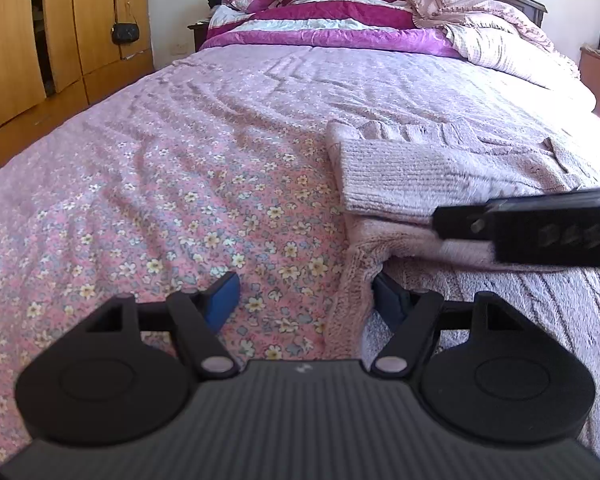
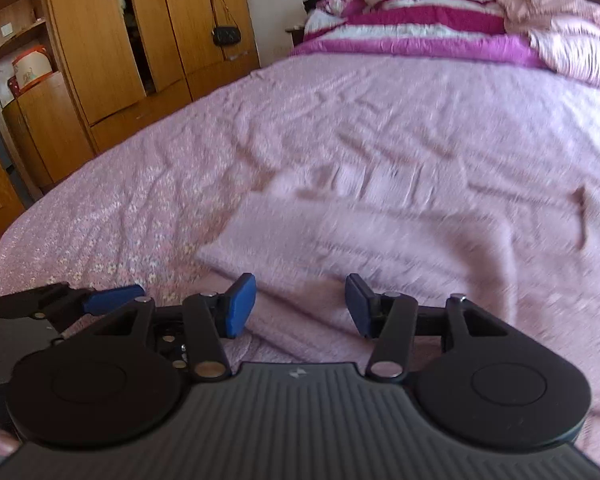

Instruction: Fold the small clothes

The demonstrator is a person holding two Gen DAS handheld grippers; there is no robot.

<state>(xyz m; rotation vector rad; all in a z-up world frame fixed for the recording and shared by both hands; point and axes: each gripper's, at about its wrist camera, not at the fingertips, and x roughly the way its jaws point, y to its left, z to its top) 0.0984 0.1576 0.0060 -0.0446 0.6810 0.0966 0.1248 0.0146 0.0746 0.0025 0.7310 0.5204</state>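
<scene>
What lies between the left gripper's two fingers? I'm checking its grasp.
In the left wrist view, the left gripper is open; the pink sweater's raised edge and bare floral bedsheet lie between them.

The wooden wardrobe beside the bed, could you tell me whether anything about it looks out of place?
Yes. One door of the tall wooden wardrobe hangs ajar, leaving a dark gap with pale clothing showing inside, and a small black handbag dangles by its thin strap from a neighbouring door. The other doors sit shut.
</scene>
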